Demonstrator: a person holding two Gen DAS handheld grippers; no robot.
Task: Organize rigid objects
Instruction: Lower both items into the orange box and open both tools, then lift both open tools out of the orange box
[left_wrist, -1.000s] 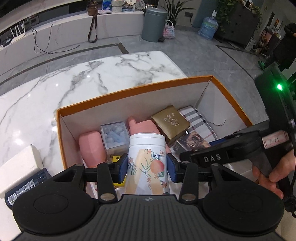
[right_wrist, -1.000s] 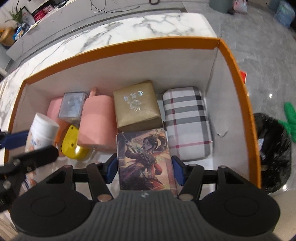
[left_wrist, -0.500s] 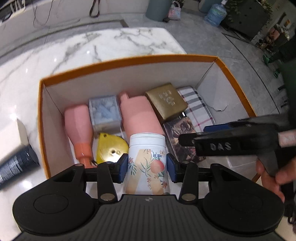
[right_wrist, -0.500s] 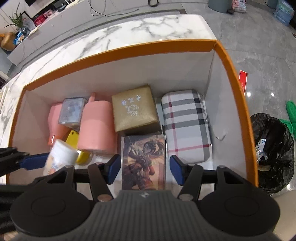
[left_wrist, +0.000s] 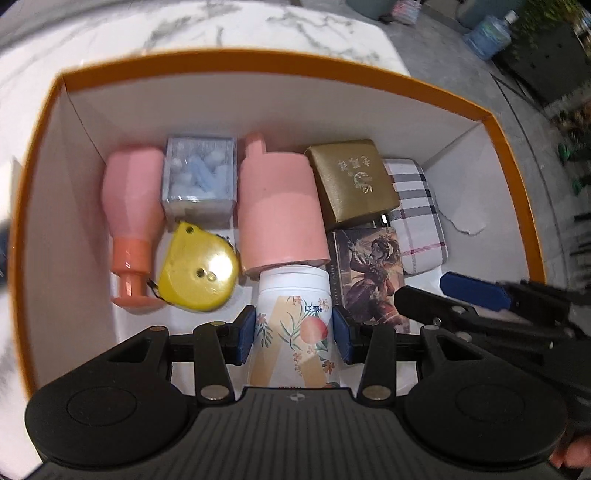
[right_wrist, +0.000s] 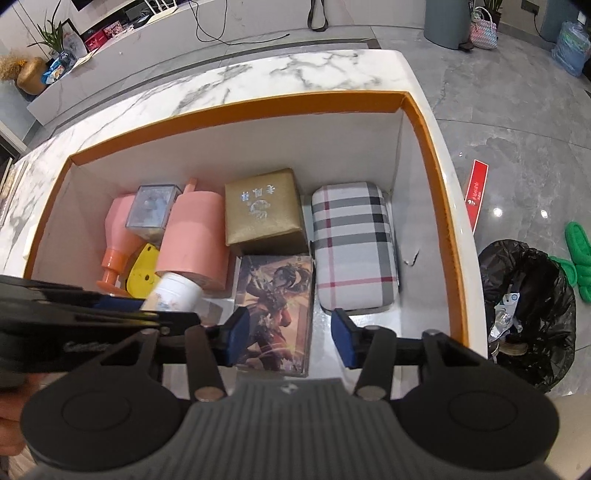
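Glossy white plastic with a printed peach-and-flower label formed the jar (left_wrist: 293, 325) seen in the left wrist view; it was held upright between the blue pads of the left gripper (left_wrist: 293, 332), whose jaws were closed onto its smooth cylindrical sides. The jar was carried over the near floor of the orange-rimmed box (left_wrist: 258, 62), judged to be on its way into the bare spot just in front of the large pink cylinder (left_wrist: 280, 206). Items already stowed were laid flat and packed side by side, presumably to save room: a faceted pink bottle (left_wrist: 131, 214) on its side, a clear cube of pale blue pieces (left_wrist: 199, 181), a shiny yellow tape measure (left_wrist: 199, 273), a textured gold box (left_wrist: 352, 182), a plaid case (left_wrist: 417, 218) with rounded corners, and an illustrated card box (left_wrist: 369, 273). The right gripper's blue pad and black frame were seen at the right edge.

In the right wrist view the right gripper (right_wrist: 286, 336) was recorded above the illustrated card box (right_wrist: 275, 314), which lay flat on the white floor between the gold box (right_wrist: 262, 206) and the near wall. Its jaws had just been closing, yet stood apart with nothing gripped: the right pad was clear of the card box, and contact at the left pad could not be judged. The plaid case (right_wrist: 352, 251) lay just beside, against the right wall. The box stood on a veined marble counter (right_wrist: 258, 77). The jar (right_wrist: 173, 295) was seen tilted at the left, in the left gripper (right_wrist: 147, 310).
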